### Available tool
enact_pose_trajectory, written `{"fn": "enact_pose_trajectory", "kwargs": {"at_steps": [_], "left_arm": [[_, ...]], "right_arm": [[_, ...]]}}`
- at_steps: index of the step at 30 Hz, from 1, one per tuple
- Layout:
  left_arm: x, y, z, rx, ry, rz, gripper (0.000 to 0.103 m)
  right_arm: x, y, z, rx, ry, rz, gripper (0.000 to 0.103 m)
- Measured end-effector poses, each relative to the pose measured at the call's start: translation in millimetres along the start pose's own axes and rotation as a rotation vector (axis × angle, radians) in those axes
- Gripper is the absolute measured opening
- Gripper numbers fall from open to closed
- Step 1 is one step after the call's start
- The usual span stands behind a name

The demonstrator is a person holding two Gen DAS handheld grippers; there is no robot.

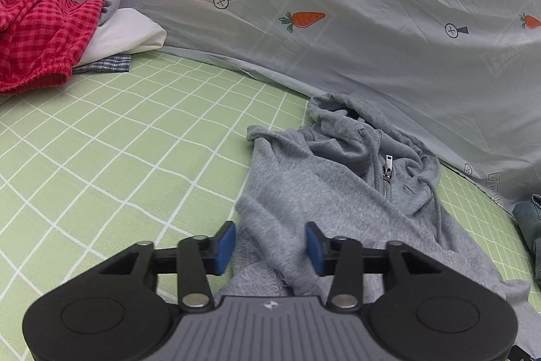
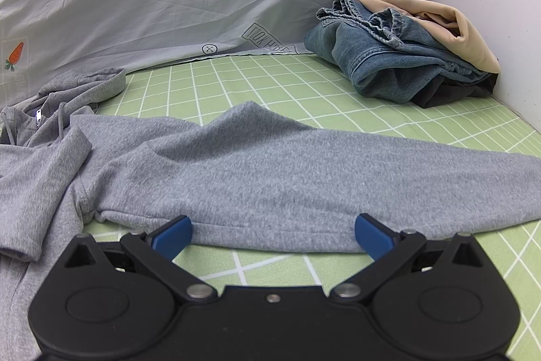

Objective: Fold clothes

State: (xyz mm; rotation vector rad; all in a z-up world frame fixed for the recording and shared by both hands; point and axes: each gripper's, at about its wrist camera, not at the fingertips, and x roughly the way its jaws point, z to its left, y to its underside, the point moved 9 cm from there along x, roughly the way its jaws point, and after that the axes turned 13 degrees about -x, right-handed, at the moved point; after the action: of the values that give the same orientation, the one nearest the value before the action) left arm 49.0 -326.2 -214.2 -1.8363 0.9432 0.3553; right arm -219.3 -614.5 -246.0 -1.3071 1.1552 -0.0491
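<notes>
- risk, left side: my left gripper (image 1: pixel 270 247) has its fingers partly apart with a bunched ridge of the grey hoodie (image 1: pixel 324 192) between them. i cannot tell whether the pads touch the cloth. if i close here, i judge i may catch several layers and drag the whole bunch.
- risk, right side: my right gripper (image 2: pixel 272 234) stands wide apart, holding nothing, with the hem edge of the hoodie (image 2: pixel 270 171) lying between the blue pads. a shallow bite on that edge could slip out when lifted.
- risk, cords: the drawstring (image 1: pixel 436 208) and zipper pull (image 1: pixel 388 166) lie loose near the hood; either could snag or end up trapped inside a fold.
- risk, neighbours: a pile with jeans (image 2: pixel 382 56) sits to the right and a red checked garment (image 1: pixel 37 32) to the left; a wide sweep could disturb them.
- position: the hoodie lies on the green checked sheet (image 1: pixel 118 141), hood toward the grey carrot-print cover (image 1: pixel 304 5).
- condition: it is zipped at the collar, the hood crumpled, one sleeve stretched fairly flat to the right, the body wrinkled. it is not in a neat folded shape.
</notes>
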Motion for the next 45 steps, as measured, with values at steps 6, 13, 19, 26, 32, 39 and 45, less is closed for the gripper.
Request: {"fn": "enact_pose_trajectory", "kwargs": {"at_steps": [6,13,19,26,32,39,45], "left_arm": [[-20.0,-7.0,18.4,-0.069,-0.099,-0.081,0.031],[-43.6,-10.3,22.3,-0.045,-0.190,-0.155,0.080],[-36.9,21.7,-21.4,0.169,-0.143,-0.091,0.093],[-8.8,59.3,-35.7,0.339,-0.220,-0.068,0.103],[-2.6,58.4,-32.0,0.313,-0.203,-0.067,0.103],[-1.1,58.3,-28.7,0.276,-0.178,-0.045,0.103],[-1.0,58.1,-28.5,0.272,-0.175,-0.043,0.103]], "right_arm": [[0.2,0.0,-0.8,0.000,-0.002,-0.001,0.103],[0.3,-0.2,-1.1,-0.001,-0.002,0.000,0.103],[-0.1,-0.2,-0.8,-0.011,-0.002,0.002,0.103],[-10.8,7.2,-30.1,-0.087,0.038,-0.005,0.103],[-7.1,23.1,-138.8,-0.034,0.194,0.006,0.103],[9.7,38.6,-232.5,0.206,0.296,0.048,0.103],[21.6,34.7,-241.8,0.186,0.347,0.080,0.103]]}}
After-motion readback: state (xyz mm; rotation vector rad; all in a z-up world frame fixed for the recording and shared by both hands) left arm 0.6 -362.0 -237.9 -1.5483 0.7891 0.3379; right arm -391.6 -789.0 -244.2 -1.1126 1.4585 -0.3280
